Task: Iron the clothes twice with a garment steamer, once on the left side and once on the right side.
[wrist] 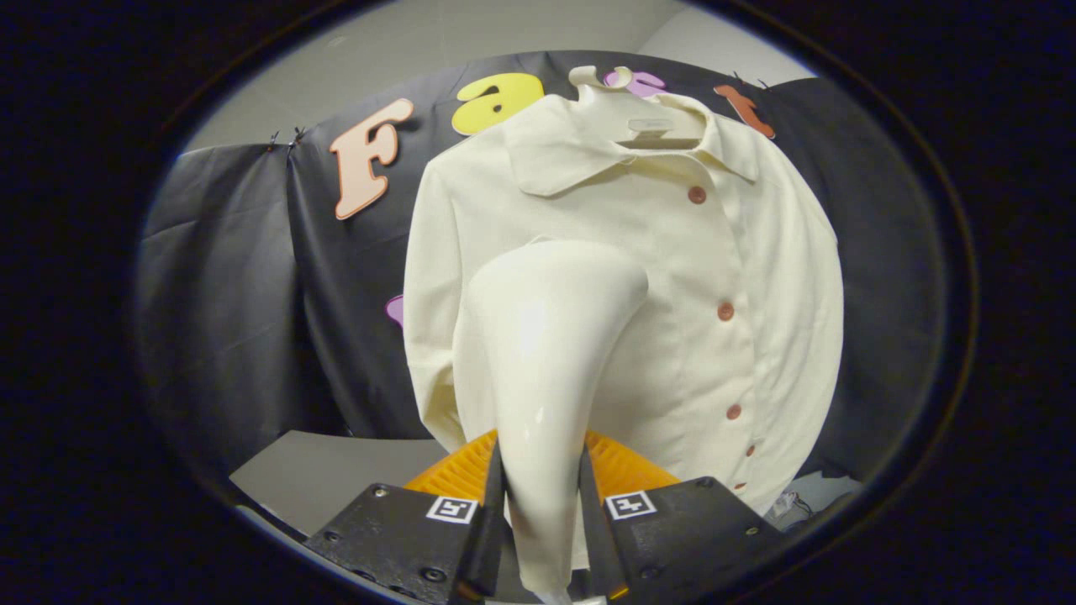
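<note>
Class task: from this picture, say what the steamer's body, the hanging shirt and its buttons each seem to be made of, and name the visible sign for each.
Steamer, clamped between the gripper fingers: probably glossy moulded plastic, going by the bright highlights on its smooth curve.
Shirt: matte woven cloth, perhaps cotton or linen; soft folds, no shine.
Buttons: small reddish-brown discs, likely plastic; too small to tell.

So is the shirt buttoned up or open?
Buttoned up. The shirt hangs on a hanger with its front closed along the row of buttons. The gripper is shut on the steamer.
</note>
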The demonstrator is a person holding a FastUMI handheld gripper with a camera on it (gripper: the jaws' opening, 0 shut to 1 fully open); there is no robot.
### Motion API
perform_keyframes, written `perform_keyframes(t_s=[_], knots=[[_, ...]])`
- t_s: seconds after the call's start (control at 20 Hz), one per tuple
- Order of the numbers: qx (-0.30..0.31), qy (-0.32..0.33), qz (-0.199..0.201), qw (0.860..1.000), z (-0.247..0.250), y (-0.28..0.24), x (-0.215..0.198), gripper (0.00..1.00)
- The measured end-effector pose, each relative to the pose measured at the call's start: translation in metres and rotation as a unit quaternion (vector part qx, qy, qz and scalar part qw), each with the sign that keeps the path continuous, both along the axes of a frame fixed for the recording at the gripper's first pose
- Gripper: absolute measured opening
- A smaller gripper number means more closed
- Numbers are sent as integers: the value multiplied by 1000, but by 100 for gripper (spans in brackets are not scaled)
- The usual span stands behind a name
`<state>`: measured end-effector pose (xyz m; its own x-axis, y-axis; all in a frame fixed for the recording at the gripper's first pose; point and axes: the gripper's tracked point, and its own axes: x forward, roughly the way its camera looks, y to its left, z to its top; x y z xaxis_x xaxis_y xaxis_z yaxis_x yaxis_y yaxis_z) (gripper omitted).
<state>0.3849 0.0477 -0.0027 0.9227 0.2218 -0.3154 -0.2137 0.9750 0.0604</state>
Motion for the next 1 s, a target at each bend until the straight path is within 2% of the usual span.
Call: perform_keyframes(t_s=[0.45,1.0], knots=[[15,40,2,999,-66,-22,-18,41],[29,108,20,994,-185,-49,-49,42]])
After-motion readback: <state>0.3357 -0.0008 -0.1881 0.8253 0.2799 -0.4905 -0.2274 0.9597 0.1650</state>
